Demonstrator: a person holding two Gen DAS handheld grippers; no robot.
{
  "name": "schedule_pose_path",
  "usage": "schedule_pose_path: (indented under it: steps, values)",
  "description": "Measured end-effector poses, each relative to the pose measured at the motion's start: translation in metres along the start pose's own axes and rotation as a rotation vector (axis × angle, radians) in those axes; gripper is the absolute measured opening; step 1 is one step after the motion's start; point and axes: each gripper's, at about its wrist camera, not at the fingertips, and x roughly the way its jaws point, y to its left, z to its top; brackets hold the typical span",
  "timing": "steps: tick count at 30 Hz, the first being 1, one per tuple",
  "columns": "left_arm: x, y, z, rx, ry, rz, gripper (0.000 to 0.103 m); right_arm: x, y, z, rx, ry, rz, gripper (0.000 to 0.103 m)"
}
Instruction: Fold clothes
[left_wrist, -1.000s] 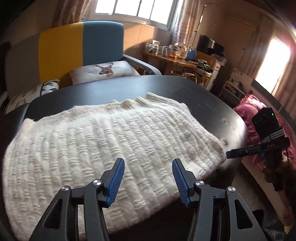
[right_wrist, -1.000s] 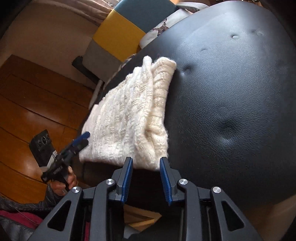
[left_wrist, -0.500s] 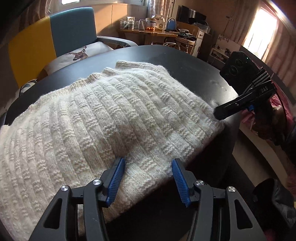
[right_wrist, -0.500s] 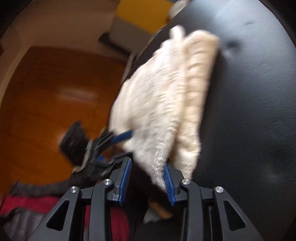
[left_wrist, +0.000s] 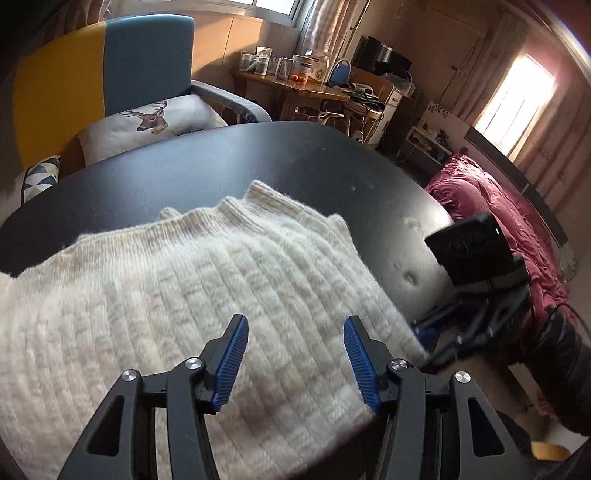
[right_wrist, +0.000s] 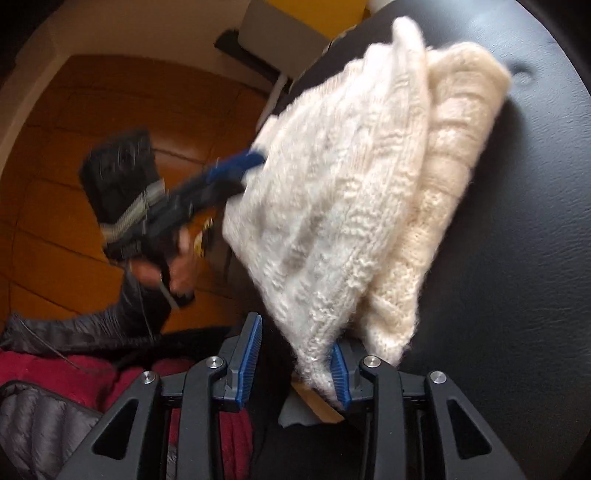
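The black padded surface (left_wrist: 229, 162) carries the cream knit sweater (left_wrist: 177, 306), folded into a thick stack at its near edge. A second ago both claws hung just short of it; now the left claw (left_wrist: 293, 360), pads apart, hovers over the knit, while the right claw (right_wrist: 295, 363), also parted, straddles the stack's lower corner, probably about to pinch it for another fold.

Left wrist view: low over sweater (left_wrist: 192, 295), facing across black table (left_wrist: 229, 162) toward window. Right wrist view: close at table edge, facing along sweater (right_wrist: 351, 177). Both share sweater, table.
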Motion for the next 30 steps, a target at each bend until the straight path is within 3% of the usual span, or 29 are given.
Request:
schedule_pose_path:
  steps: [3, 7, 9, 17, 20, 23, 25, 30]
  values:
    - [0.030, 0.000, 0.020, 0.058, 0.035, 0.048, 0.055, 0.005, 0.007, 0.002, -0.028, 0.067, -0.048, 0.036]
    - [0.075, -0.005, 0.037, 0.088, 0.095, 0.079, 0.055, 0.009, 0.011, 0.005, -0.060, 0.121, -0.124, 0.027]
    - [0.091, -0.008, 0.042, 0.088, 0.109, 0.100, 0.061, 0.010, 0.011, 0.004, -0.075, 0.131, -0.146, 0.026]
    - [0.112, -0.011, 0.052, 0.021, 0.107, 0.135, 0.070, 0.002, -0.003, -0.001, -0.043, 0.070, -0.102, 0.017]
    - [0.095, -0.007, 0.052, 0.008, 0.073, 0.097, 0.070, -0.004, -0.006, -0.002, -0.021, 0.045, -0.094, 0.018]
    - [0.057, 0.010, 0.050, -0.059, -0.013, 0.065, 0.070, -0.018, -0.002, -0.007, 0.006, -0.004, -0.127, 0.025]
    - [0.023, 0.030, 0.039, -0.105, -0.081, 0.092, 0.070, -0.032, 0.006, -0.010, 0.008, -0.050, -0.186, 0.034]
    - [-0.050, 0.082, 0.002, -0.180, -0.206, 0.200, 0.070, -0.073, 0.044, -0.009, -0.050, -0.231, -0.376, 0.035]
